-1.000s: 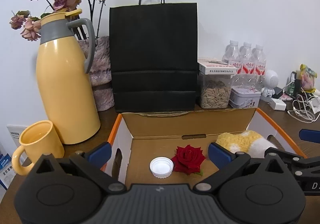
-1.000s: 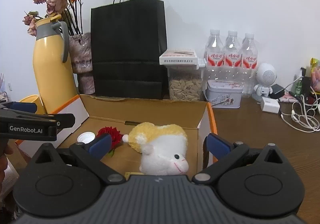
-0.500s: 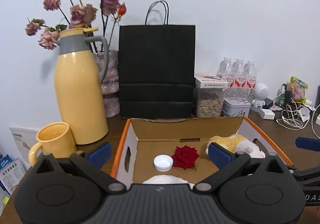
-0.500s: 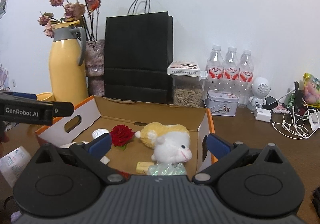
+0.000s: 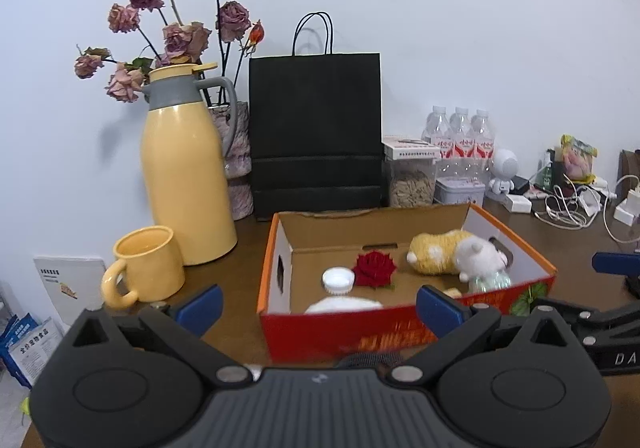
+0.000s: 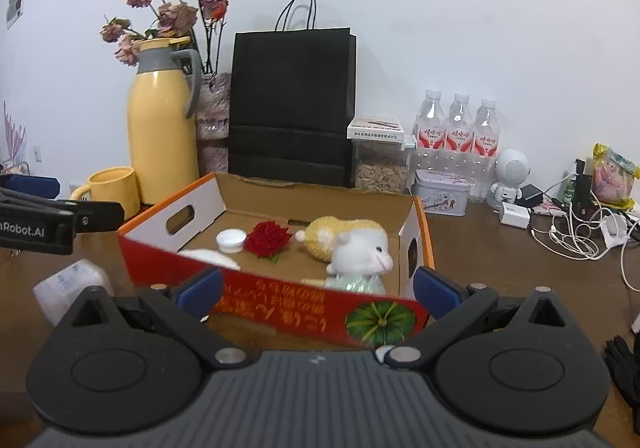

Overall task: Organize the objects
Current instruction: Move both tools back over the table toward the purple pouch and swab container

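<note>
Left gripper (image 5: 318, 304): black plastic body, ribbed top, blue pads (image 5: 200, 303) spread wide, nothing between them, touching nothing. Right gripper (image 6: 318, 290): same build, blue pads (image 6: 434, 290) also wide apart and empty. Both hang just in front of the box (image 5: 400, 332), short of its front wall.

Box = landmark. Open cardboard tray, glossy red-orange outside w/ printed text and a green pumpkin picture (image 6: 379, 321), plain brown inside, white side walls w/ oval hand holes. Inside it: red rose (image 5: 375, 268) w/ soft folded petals near the middle; round white cap (image 5: 338, 280) just left of the rose; fluffy plush sheep (image 6: 352, 244), yellow body, white face, lying to the right; crinkly pale-green wrapped item (image 6: 352, 282) at the sheep's front; a white rounded thing (image 5: 344, 305) by the front wall, partly hidden.

Left of box: matte yellow mug (image 5: 144, 266), smooth tall yellow jug (image 5: 186, 168) w/ grey collar and handle. Behind box: flat black paper bag (image 5: 316, 132), dried pink flowers (image 5: 176, 36), clear jar of seeds (image 5: 412, 176), three water bottles (image 6: 458, 136). Right of box: tangle of white cables (image 6: 580, 228) on the brown wood table (image 6: 500, 268).
</note>
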Available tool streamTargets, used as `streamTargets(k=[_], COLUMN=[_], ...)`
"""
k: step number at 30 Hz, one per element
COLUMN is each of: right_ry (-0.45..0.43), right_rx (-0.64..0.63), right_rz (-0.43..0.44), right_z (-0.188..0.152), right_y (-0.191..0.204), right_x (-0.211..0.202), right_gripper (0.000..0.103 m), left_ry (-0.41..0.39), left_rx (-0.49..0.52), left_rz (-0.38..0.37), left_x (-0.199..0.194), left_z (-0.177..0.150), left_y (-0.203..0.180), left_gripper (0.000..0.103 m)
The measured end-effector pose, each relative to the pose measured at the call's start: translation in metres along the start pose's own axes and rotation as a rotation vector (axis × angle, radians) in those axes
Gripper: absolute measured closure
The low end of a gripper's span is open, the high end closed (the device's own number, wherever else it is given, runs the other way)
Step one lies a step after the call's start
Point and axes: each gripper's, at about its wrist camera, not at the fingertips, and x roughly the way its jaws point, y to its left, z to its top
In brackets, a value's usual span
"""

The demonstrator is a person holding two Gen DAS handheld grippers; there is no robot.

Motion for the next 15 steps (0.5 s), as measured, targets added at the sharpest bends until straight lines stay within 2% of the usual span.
streamTargets(k=[15], right_ry=[0.057], right_rx=[-0.046], right_rz=[0.005], right_z=[-0.030], right_y=[0.035], right_x=[-0.043], right_gripper=[0.000], left_ry=[0.039], left_rx=[-0.021], left_rz=[0.016], left_x=[-0.054], left_z=[-0.044], left_y=[0.032], left_gripper=[0.000])
